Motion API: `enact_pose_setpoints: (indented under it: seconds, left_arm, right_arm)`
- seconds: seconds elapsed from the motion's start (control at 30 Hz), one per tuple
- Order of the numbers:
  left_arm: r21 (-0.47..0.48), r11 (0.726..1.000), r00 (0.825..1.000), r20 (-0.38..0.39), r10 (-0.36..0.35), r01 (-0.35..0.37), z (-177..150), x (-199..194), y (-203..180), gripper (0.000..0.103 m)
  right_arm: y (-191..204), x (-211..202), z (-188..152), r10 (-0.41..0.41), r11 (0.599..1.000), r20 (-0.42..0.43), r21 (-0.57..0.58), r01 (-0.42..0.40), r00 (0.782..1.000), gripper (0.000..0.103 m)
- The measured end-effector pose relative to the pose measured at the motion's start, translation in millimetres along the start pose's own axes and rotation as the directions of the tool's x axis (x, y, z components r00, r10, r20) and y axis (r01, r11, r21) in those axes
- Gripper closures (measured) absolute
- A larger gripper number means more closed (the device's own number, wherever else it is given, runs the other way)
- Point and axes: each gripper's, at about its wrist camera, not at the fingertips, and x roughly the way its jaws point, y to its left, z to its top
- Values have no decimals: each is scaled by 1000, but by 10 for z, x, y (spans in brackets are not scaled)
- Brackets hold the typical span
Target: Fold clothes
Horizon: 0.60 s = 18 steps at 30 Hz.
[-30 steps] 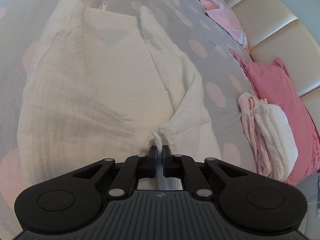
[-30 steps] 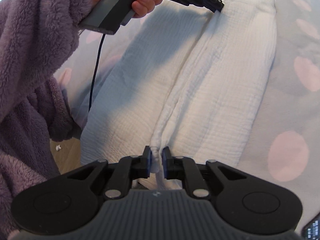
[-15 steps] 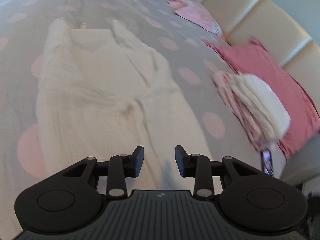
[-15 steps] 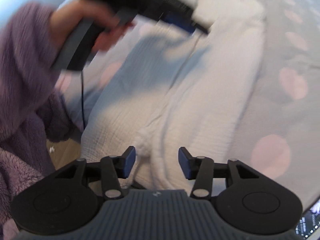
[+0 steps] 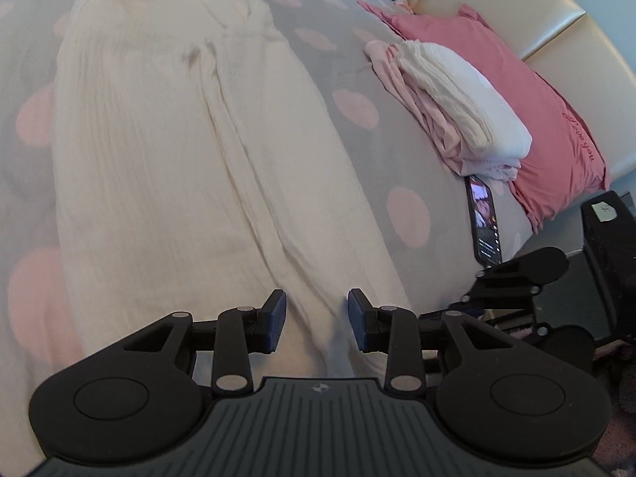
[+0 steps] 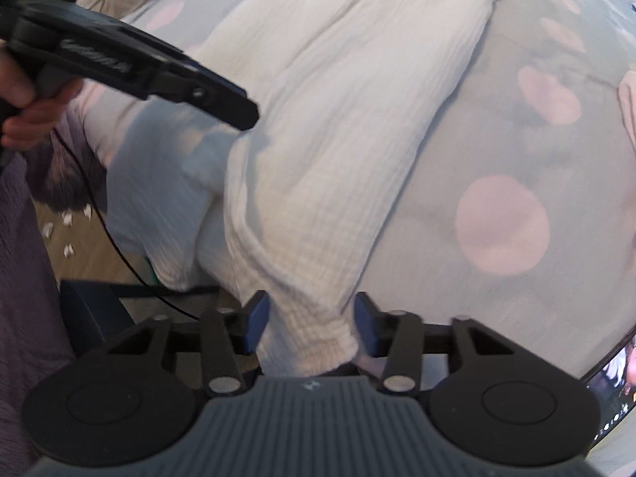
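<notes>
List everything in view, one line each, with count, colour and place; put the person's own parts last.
Garment: one, cream white, spread lengthwise on the bed, hem end hanging off the near edge.
Bedspread: one, grey with pink dots, under everything.
Folded clothes: one stack, white on pale pink, right of the garment.
Pillows: two, pink, against the headboard.
Headboard: one, cream, padded, far right.
Phone: one, dark, screen lit, at the bed edge.
Left gripper: black, blue pads, open above the garment.
Right gripper: black, closing, the garment's hem between its jaws.
Hand: holding the left gripper's handle.
</notes>
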Motion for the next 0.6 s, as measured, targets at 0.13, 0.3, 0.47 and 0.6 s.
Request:
enact_pose_setpoints:
  seconds: [0.13,0.3,0.47,0.6]
  left_arm:
    - [-56,997,998,-5,-57,57,-76,57,-8,72]
    - [-72,996,998,-23,-58,57,-116,199,-57,72]
    - [-47,999,999,-43,-28,26,-194,237,-96,78]
    - [-43,999,996,-89,-5,1,-265,219,-90,85]
  right_arm:
    - [124,-21,-29,-8,998,-1,-61,8,1000,97]
    - [389,-236,-76,58,992,26,-114,-55,998,98]
    - [623,-137,-114,172,974,-16,-144,-173,985,98]
    - [750,-12,-157,191,963,-65,-181,-200,979,98]
